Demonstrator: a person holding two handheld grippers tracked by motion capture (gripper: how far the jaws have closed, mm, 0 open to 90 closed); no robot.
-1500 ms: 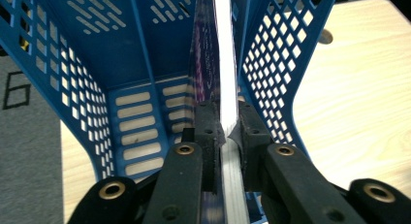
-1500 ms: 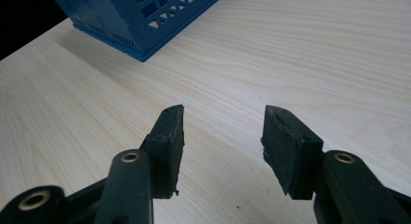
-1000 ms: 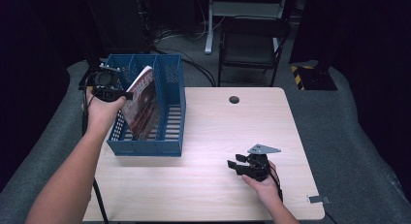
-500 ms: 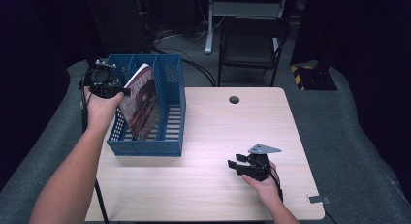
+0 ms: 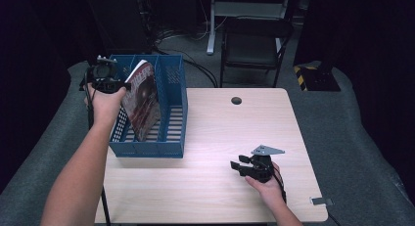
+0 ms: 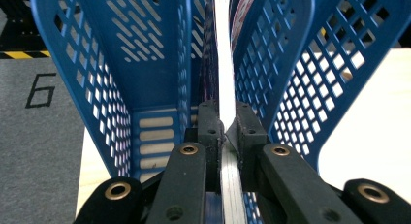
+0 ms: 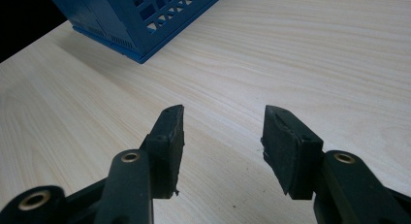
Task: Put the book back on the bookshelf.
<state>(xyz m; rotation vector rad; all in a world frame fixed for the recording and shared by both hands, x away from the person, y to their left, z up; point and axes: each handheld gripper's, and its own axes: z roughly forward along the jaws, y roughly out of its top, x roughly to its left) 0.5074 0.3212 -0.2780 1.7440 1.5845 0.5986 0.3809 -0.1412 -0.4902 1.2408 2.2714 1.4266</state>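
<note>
At the left of the desk (image 5: pixel 205 196) we hold the left tongs (image 5: pixel 125 85) clamped on the top edge of a magazine (image 5: pixel 142 101), which stands tilted in the blue file basket (image 5: pixel 171 143) at the desk's left edge. In the left gripper view the two black jaws press flat against the white page edges of the magazine (image 6: pixel 224 64), one on each side, and the basket's (image 6: pixel 121 64) perforated walls and a divider run ahead of them. From that view the magazine seems to sit in a narrow slot, with the divider just beside it. Its lower edge is down among the slats of the basket floor, though we cannot tell whether it rests there fully.

We judge the step in hand to be filing the magazine into a basket compartment. The next move calls for lowering until the bottom edge is seated, then parting the jaws and lifting straight up so the pages do not drag out.

Toward the desk's near right corner, our right tongs (image 5: pixel 240 166) lie on the bare desk, jaws apart and holding nothing, well apart from the basket.
</note>
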